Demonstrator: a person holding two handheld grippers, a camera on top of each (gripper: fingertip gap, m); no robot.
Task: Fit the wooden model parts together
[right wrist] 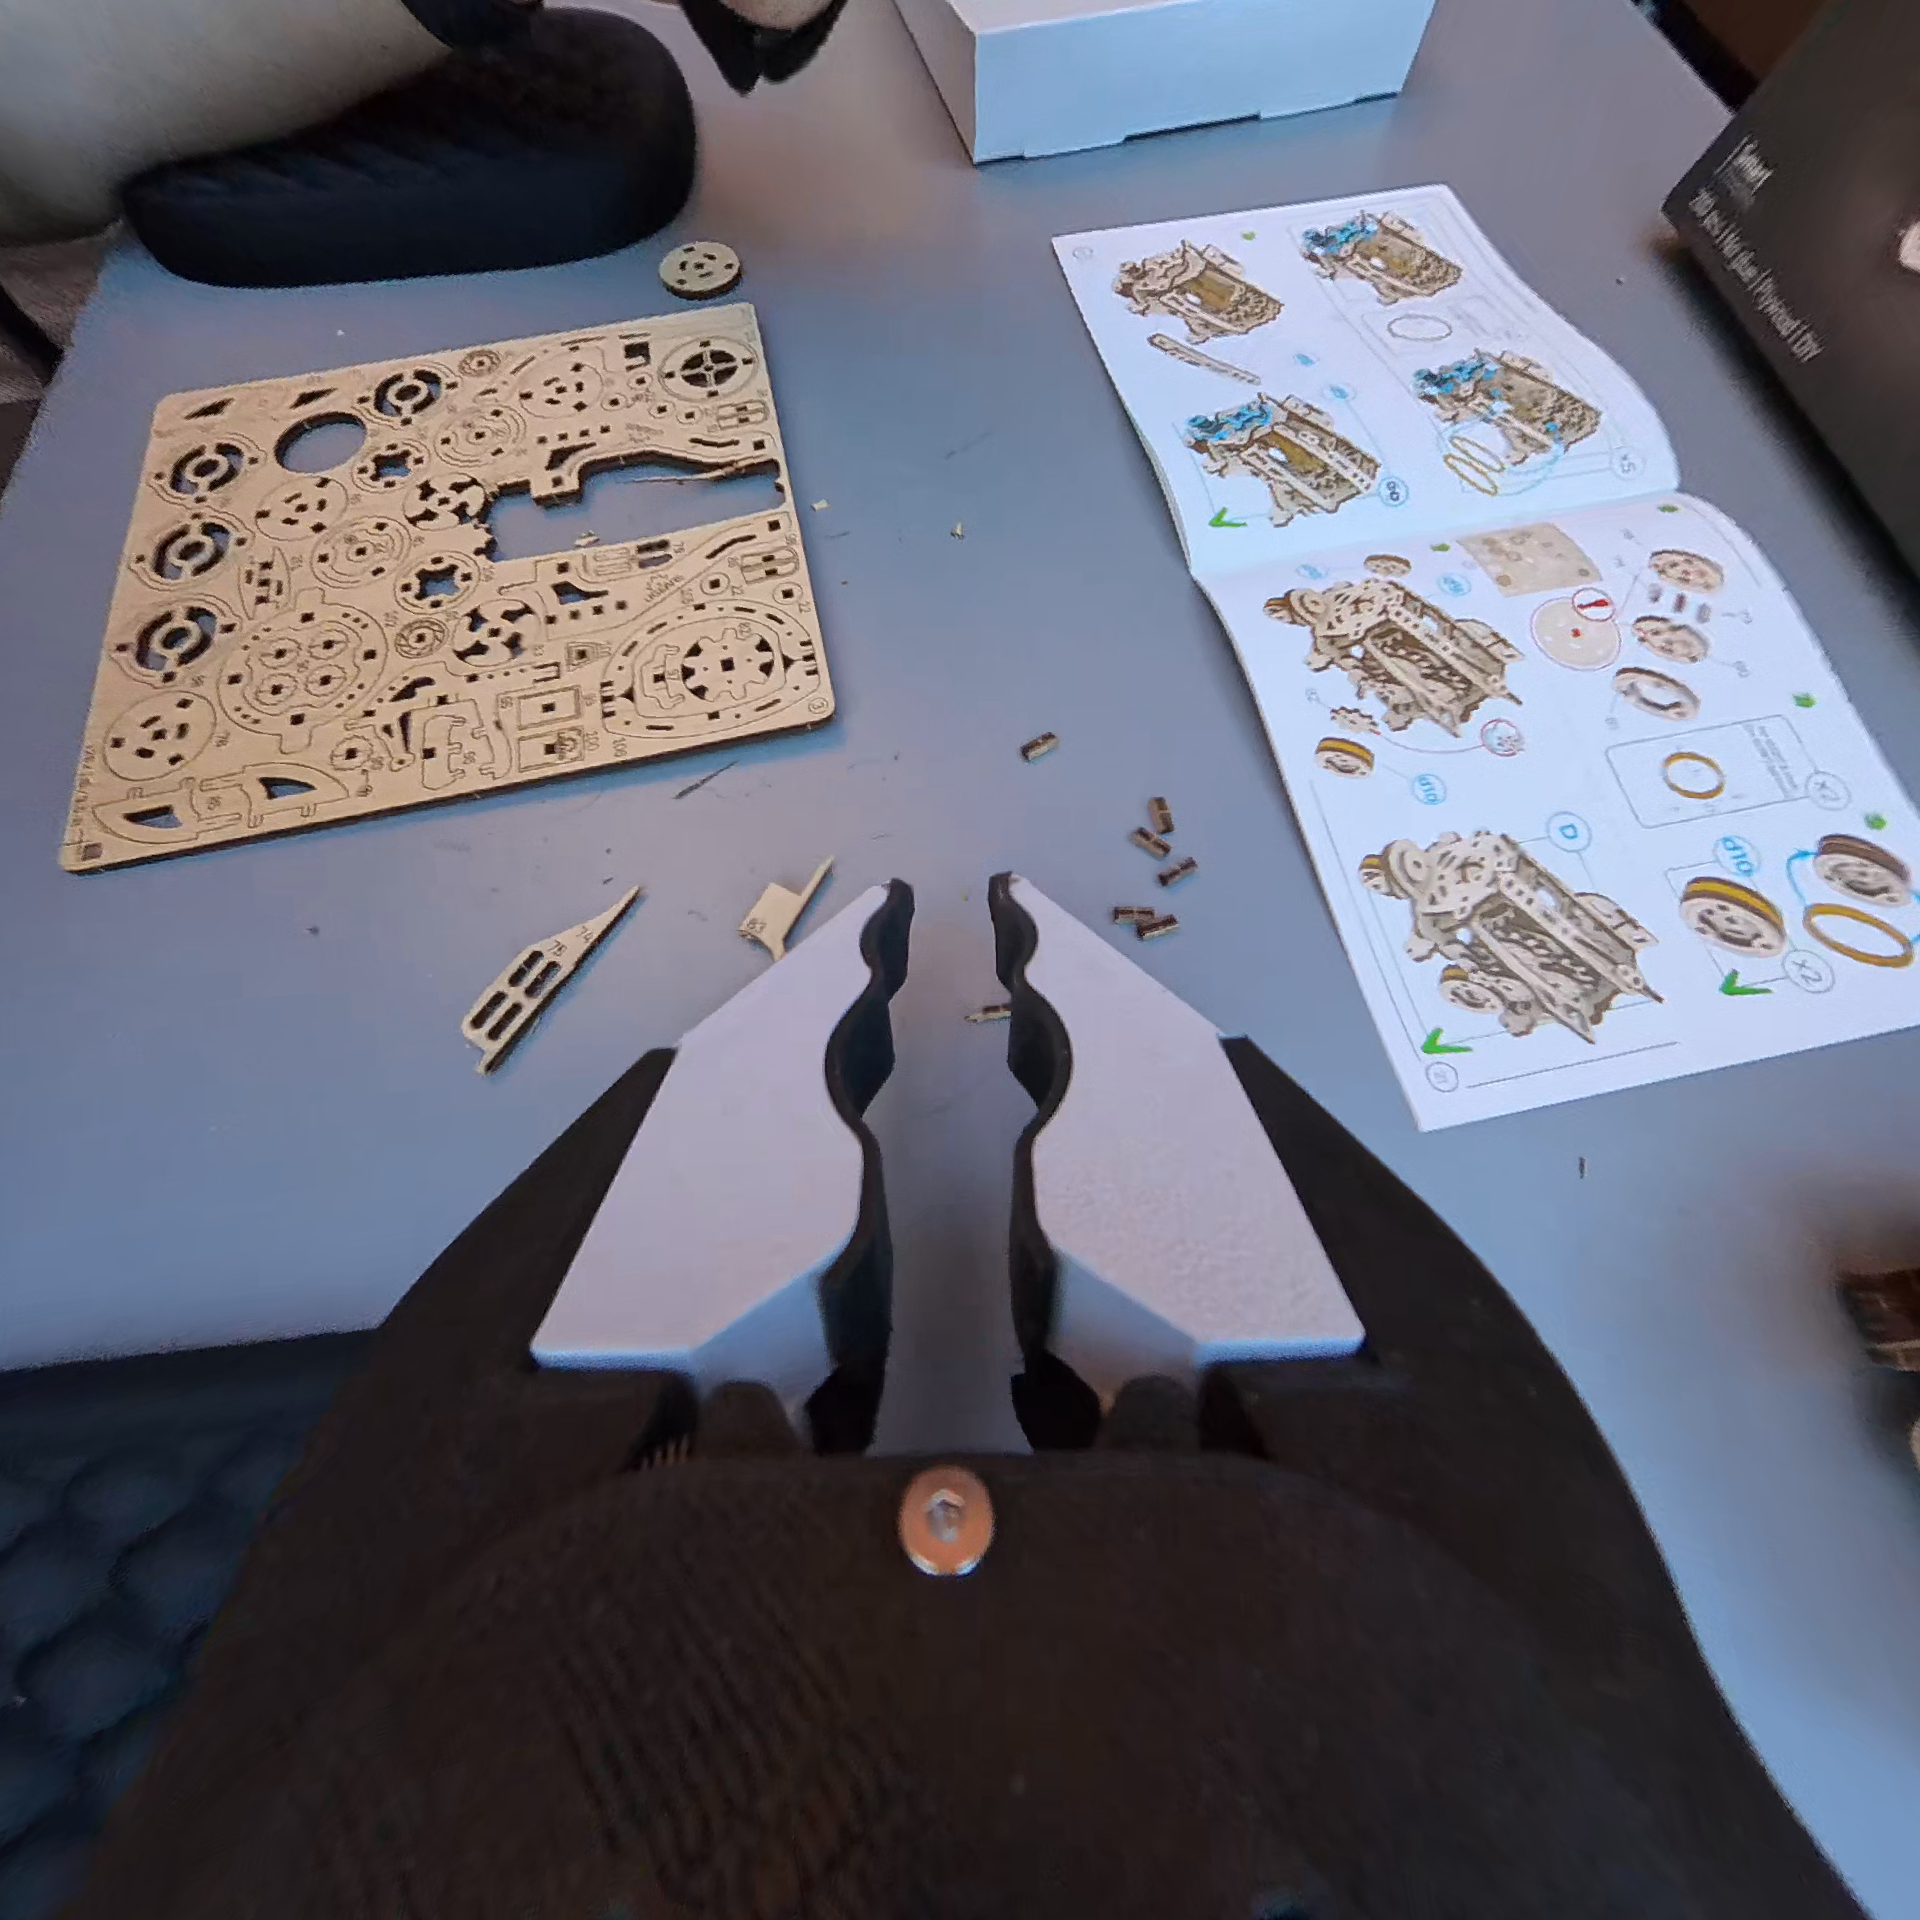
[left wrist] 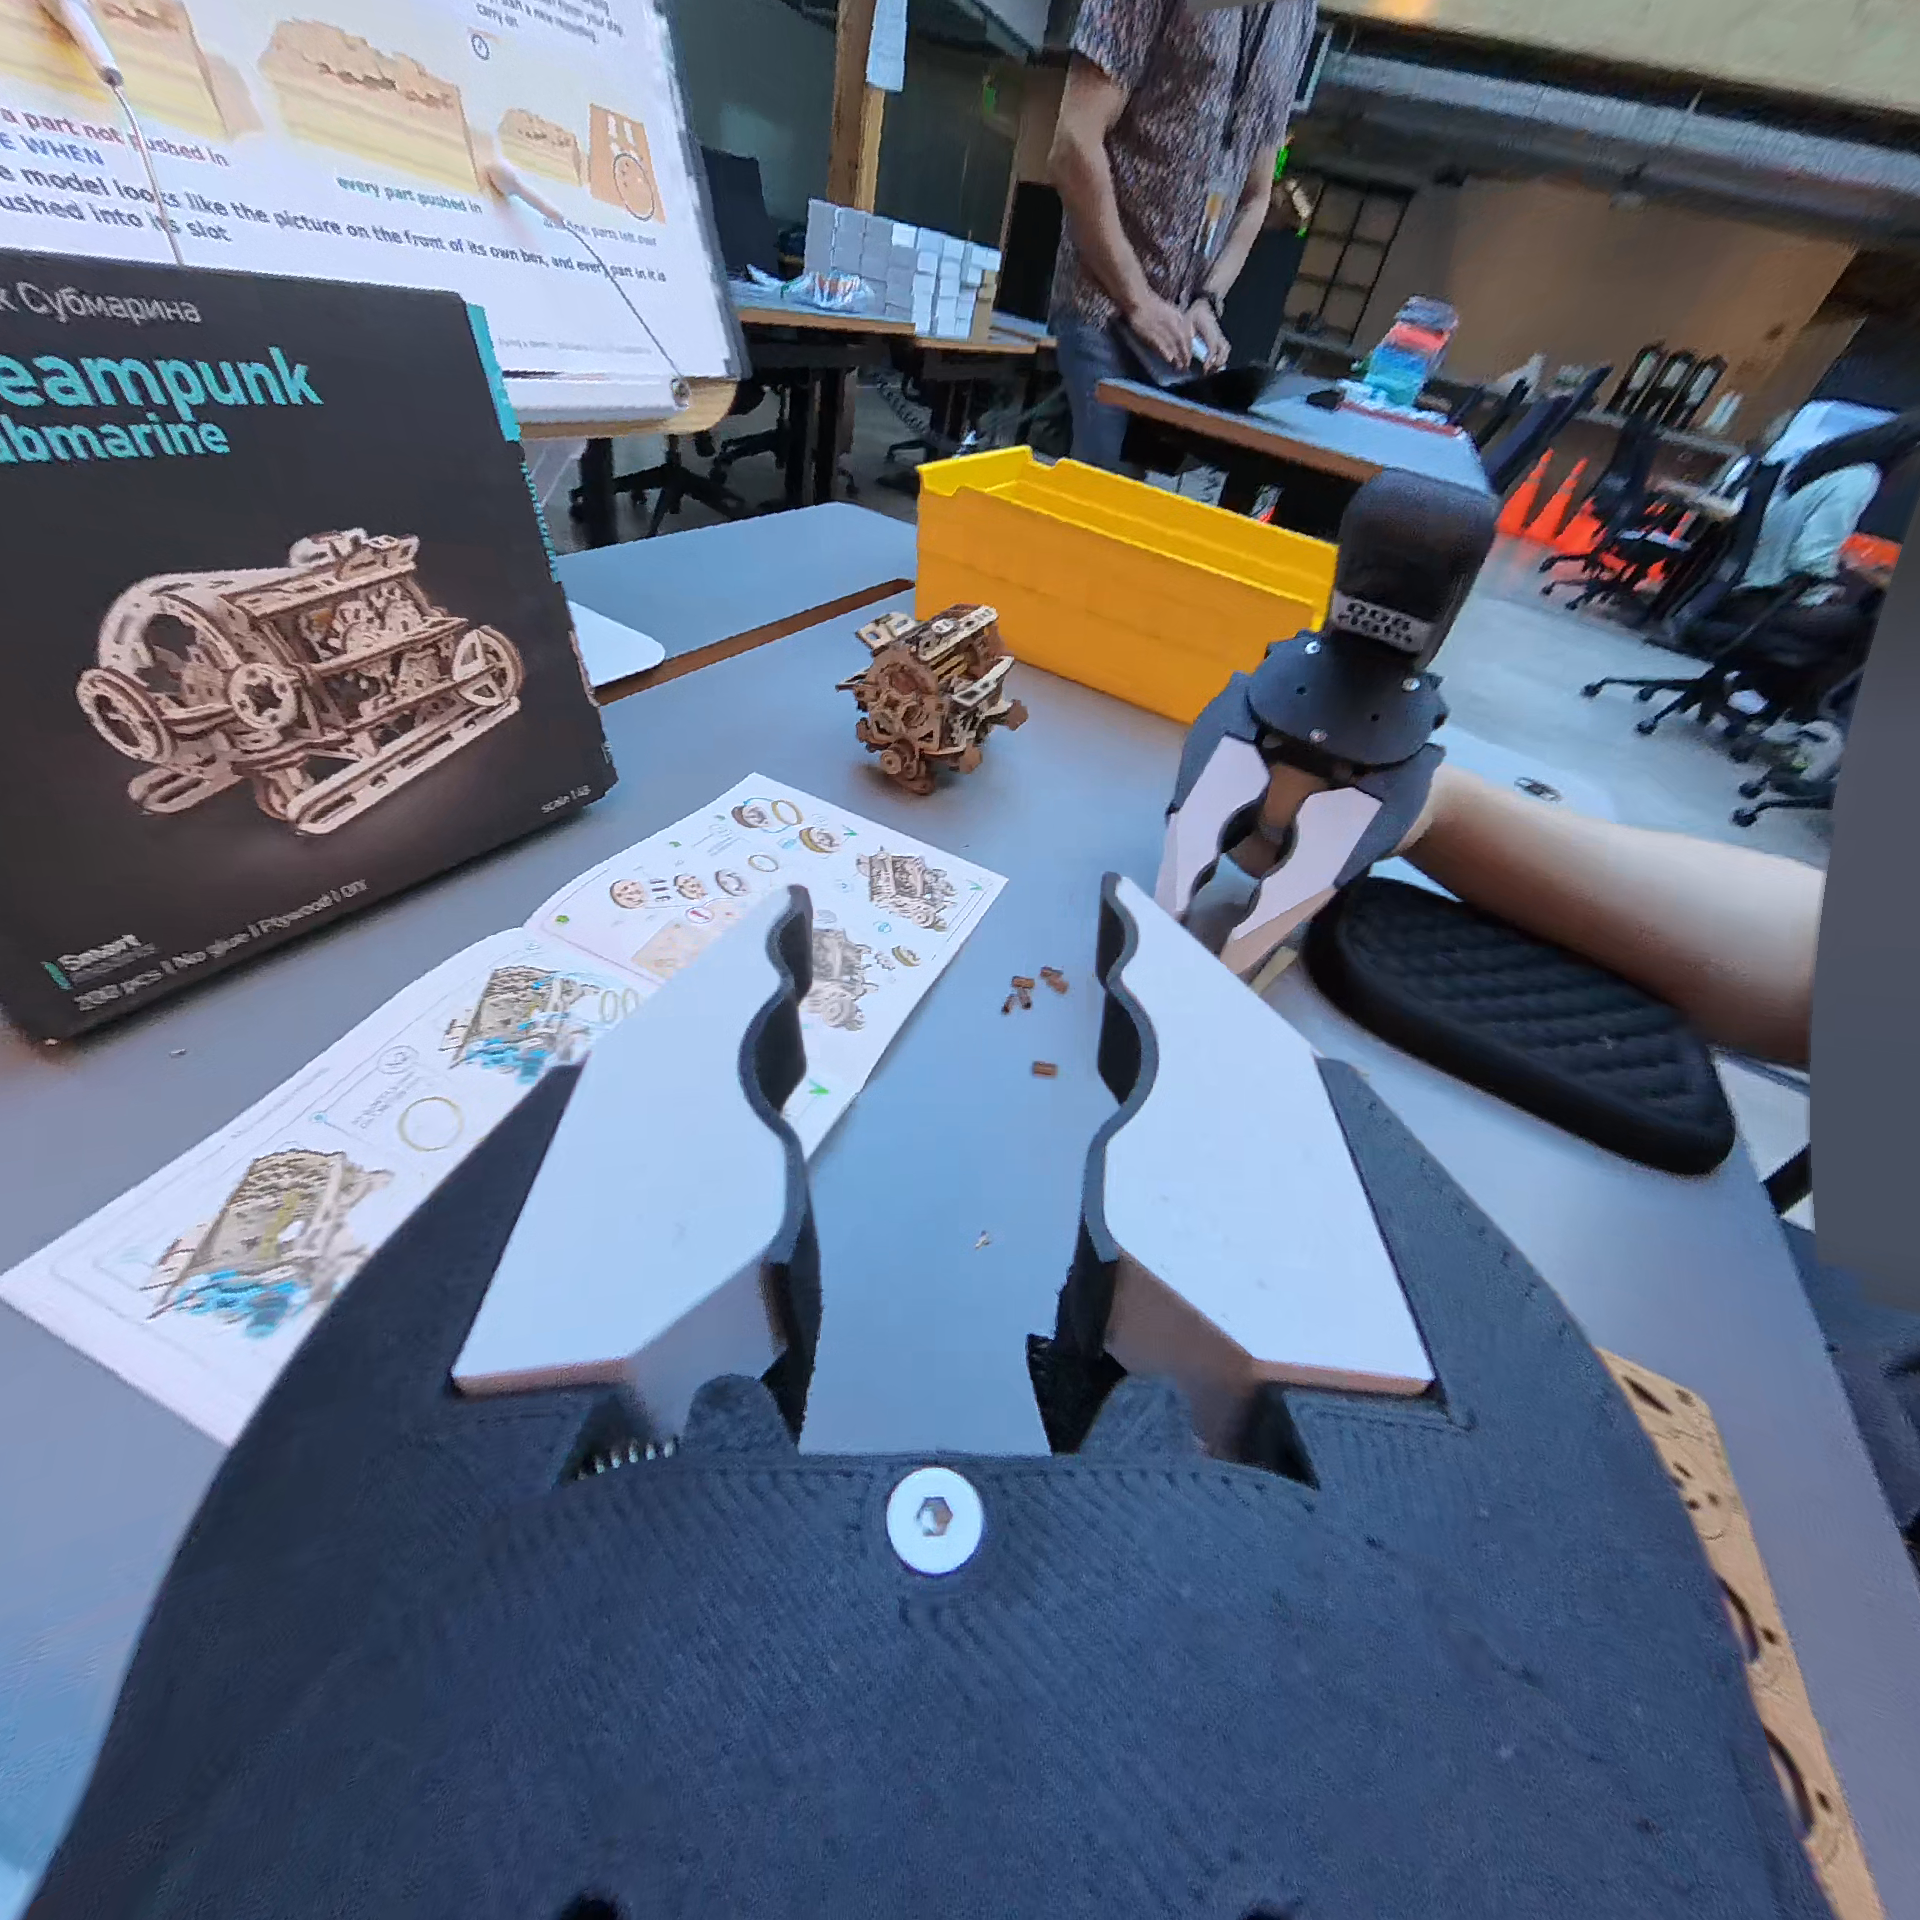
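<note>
Grey table [right wrist: 935,520], bare between plywood sheet [right wrist: 447,582] and booklet [right wrist: 1507,644].

Grey table [right wrist: 935,468] — plywood sheet [right wrist: 447,582], booklet [right wrist: 1507,644]

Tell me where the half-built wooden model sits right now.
In the left wrist view the half-built wooden model stands on the grey table, just in front of the yellow bin and beyond the open instruction booklet, untouched by either gripper.

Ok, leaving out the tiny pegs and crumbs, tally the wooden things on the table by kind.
Punched sheet: 1
Round disc: 1
Loose flat pieces: 2
Half-built model: 1
Total: 5
</note>
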